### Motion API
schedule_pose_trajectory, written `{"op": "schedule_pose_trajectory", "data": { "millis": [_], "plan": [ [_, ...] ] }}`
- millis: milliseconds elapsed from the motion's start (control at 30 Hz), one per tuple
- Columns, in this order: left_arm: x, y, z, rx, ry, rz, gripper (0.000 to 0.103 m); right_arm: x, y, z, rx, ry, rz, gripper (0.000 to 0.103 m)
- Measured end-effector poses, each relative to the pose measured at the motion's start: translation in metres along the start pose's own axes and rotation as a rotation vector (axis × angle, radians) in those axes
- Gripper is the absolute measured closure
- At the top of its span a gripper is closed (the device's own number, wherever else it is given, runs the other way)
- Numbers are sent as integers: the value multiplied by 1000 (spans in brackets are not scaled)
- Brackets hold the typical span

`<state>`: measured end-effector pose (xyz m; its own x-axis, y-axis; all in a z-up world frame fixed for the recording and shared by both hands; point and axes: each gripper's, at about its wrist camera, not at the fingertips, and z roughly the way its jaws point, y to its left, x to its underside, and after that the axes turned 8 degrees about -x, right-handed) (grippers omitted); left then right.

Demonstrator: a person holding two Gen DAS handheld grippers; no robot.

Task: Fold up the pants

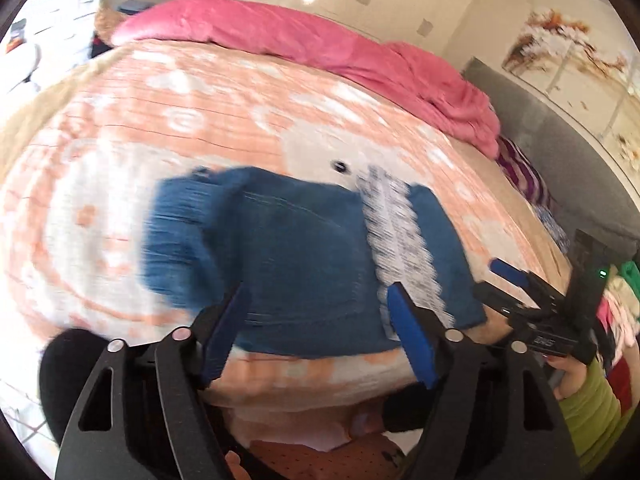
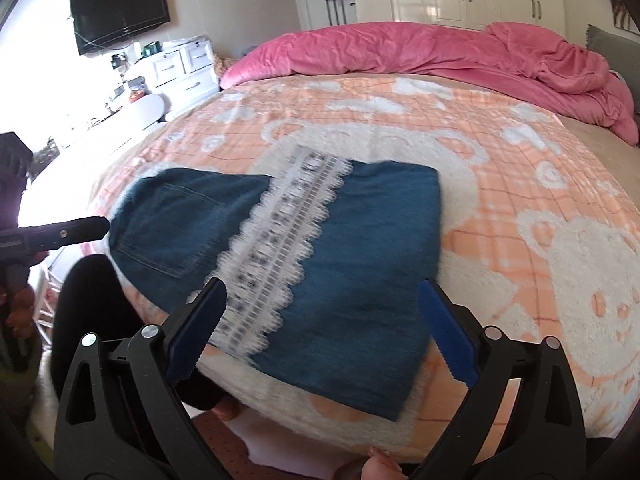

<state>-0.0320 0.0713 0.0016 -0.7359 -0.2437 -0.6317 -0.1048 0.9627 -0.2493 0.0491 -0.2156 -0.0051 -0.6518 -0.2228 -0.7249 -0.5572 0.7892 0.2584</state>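
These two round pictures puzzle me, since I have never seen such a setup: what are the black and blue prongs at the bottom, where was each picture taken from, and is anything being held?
No robot is at work here. A person holds a hand tool in each hand, and each tool carries a wide-angle camera looking forward along its two fingers, which is why the pictures look round and bent. One picture comes from the left gripper, the other from the right gripper. Both sets of fingers stand apart and hold nothing. On the bed, over a peach blanket with white bears, lie folded blue denim pants with a strip of white lace across them. A pink duvet is bunched at the far side. The left view is blurred.
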Motion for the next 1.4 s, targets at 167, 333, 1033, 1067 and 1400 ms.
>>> {"op": "schedule_pose_trajectory", "data": {
  "millis": [167, 333, 1033, 1067, 1400],
  "plan": [
    [1, 39, -5, -23, -7, -81, 28, -26, 28, 17, -75, 33, -40, 9],
    [2, 61, 4, -19, 15, -142, 25, -55, 53, 41, -95, 64, -110, 9],
    [19, 79, 46, 172, 61, -286, 47, -128, 128, 159, -302, 324, -267, 9],
    [20, 81, 46, 168, 55, -294, 52, -128, 133, 164, -306, 336, -284, 9],
    [23, 81, 47, 165, 51, -275, 54, -122, 173, 225, -355, 499, -430, 10]
  ]
}}
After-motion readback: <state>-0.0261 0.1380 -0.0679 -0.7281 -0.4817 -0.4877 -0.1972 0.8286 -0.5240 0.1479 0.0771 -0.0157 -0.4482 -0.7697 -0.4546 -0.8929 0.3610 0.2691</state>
